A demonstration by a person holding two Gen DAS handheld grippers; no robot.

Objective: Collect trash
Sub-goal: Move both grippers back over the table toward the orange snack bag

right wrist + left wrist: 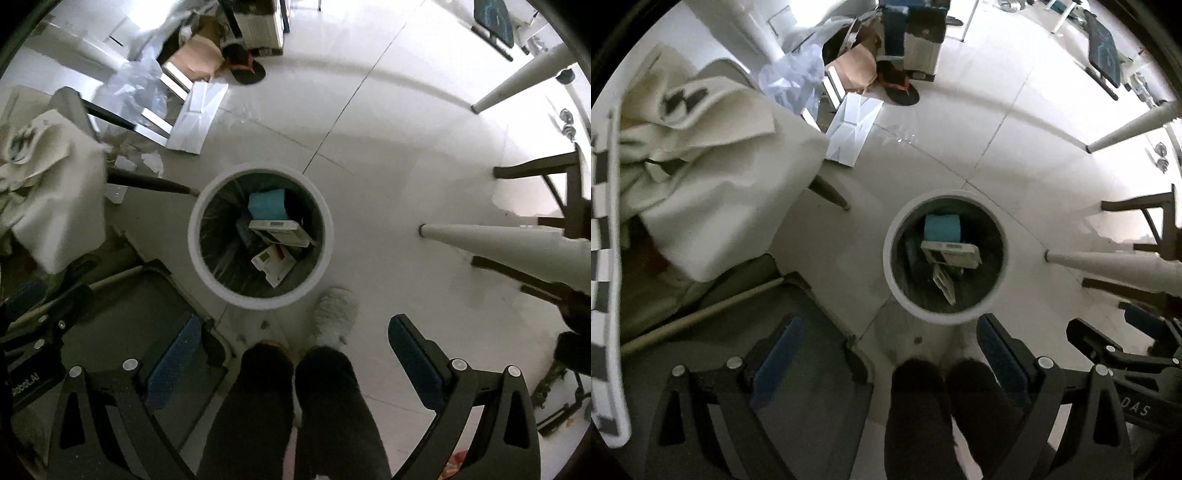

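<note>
A round white trash bin (897, 284) stands on the floor below both grippers; it also shows in the right wrist view (207, 273). Inside lie a teal box (942, 226), a white carton (955, 253) and a crumpled paper piece (945, 284); the right wrist view shows the teal box (266, 205), the white carton (280, 232) and a white card (273, 264). My left gripper (890, 354) is open and empty above the bin's near rim. My right gripper (295, 350) is open and empty, held above the bin's near side.
The person's dark-trousered legs (295, 413) and a white slipper (334, 314) stand by the bin. A chair with cream cloth (713, 177) is at left. Paper scraps (151, 162), flat white packaging (201, 114), plastic wrap and cardboard lie beyond. White table legs (498, 240) are at right.
</note>
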